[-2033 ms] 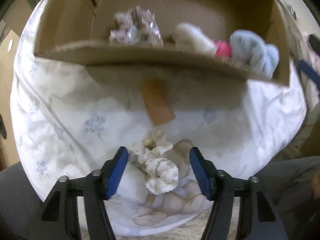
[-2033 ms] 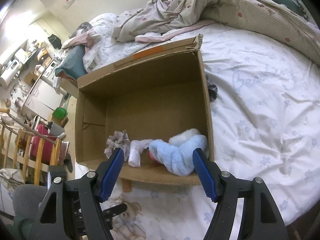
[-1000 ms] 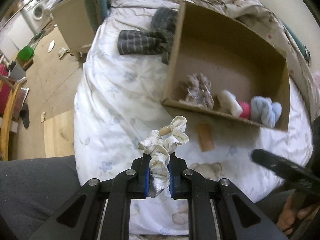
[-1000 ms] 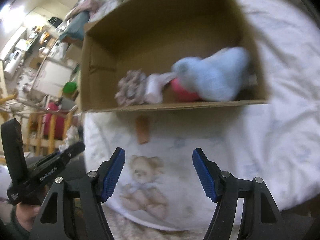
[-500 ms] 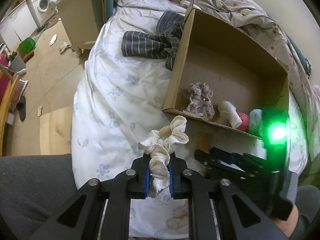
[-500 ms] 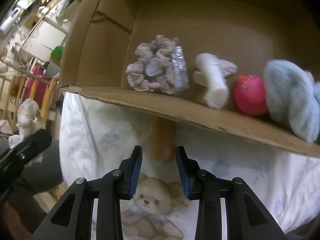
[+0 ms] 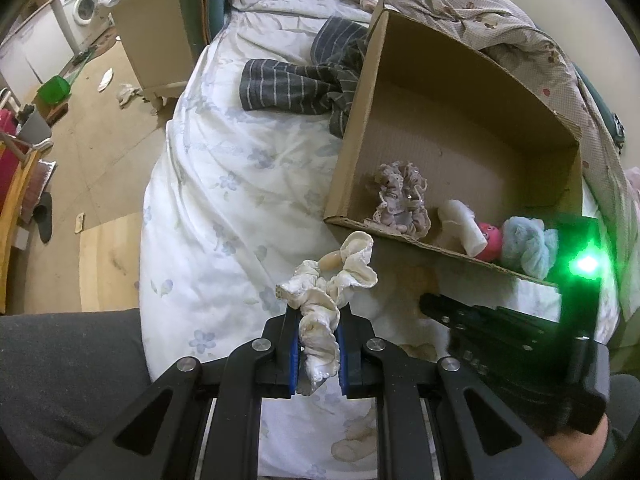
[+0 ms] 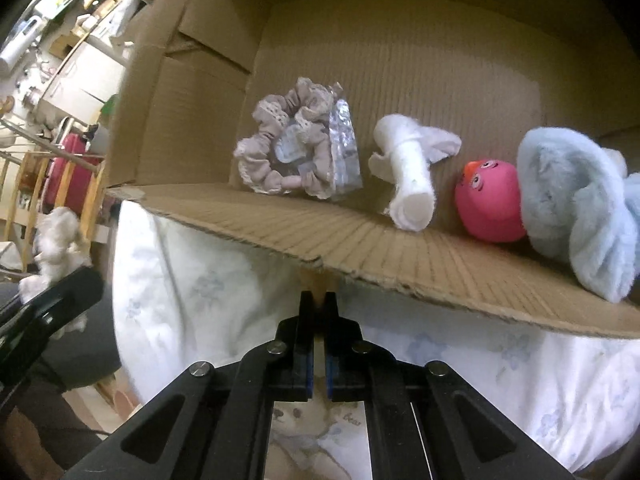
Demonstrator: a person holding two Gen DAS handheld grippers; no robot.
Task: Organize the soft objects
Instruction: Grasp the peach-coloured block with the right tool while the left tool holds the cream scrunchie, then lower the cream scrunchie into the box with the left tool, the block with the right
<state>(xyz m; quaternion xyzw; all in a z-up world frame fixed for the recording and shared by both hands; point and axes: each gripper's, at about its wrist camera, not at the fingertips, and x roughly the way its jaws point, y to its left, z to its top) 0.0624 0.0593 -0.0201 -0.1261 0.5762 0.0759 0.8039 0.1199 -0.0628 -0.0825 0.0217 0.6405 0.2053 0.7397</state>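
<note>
Left wrist view: the left gripper (image 7: 318, 350) is clenched on a cream-white ruffled fabric scrunchie (image 7: 328, 292), which stands up out of the blue pads, lifted off the white floral bedsheet (image 7: 224, 208). Just beyond it lies the open brown cardboard box (image 7: 452, 120) on the bed, holding four soft things along its near wall — a grey-mauve lace-trimmed scrunchie (image 7: 402, 200), a rolled white cloth (image 7: 462, 226), a pink round toy with a face (image 7: 491, 242) and a pale blue fluffy plush (image 7: 528, 246). A dark grey striped garment (image 7: 304, 84) lies against the box's left side. The right gripper (image 7: 430, 304) reaches in low from the right, a green light glowing on its body.

Right wrist view: the right gripper (image 8: 319, 306) has its jaws pinched nearly together on a small tan piece (image 8: 318, 282) just under the box's torn front flap (image 8: 360, 244); what that piece is cannot be told. Inside the box the four soft things sit in a row.
</note>
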